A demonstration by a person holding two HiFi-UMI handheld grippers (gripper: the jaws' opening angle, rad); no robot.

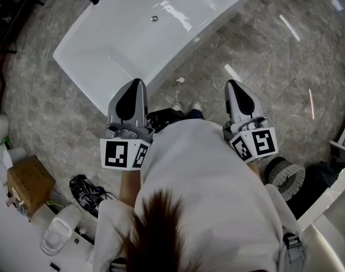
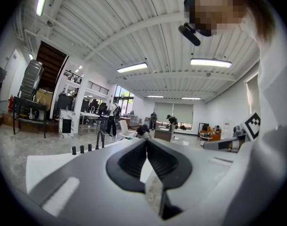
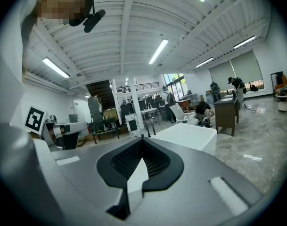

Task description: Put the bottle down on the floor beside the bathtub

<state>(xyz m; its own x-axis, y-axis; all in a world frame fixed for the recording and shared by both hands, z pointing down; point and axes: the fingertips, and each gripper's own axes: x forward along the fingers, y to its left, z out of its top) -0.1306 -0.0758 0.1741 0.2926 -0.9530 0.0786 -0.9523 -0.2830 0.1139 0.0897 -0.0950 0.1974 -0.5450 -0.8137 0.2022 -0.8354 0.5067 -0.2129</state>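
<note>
The white bathtub lies slantwise across the grey marble floor ahead of me. A small white object, too small to tell whether it is the bottle, rests on the floor right beside the tub's near wall. My left gripper and right gripper are held level in front of the person's body, either side of the shoes. Both point toward the tub. In the left gripper view the left gripper is shut with nothing held. In the right gripper view the right gripper is likewise shut and empty, with the tub beyond it.
A cardboard box, a tangle of black cables and a white fixture sit at the left. A grey ribbed item is on the right. Tables, chairs and several people are far off in the showroom.
</note>
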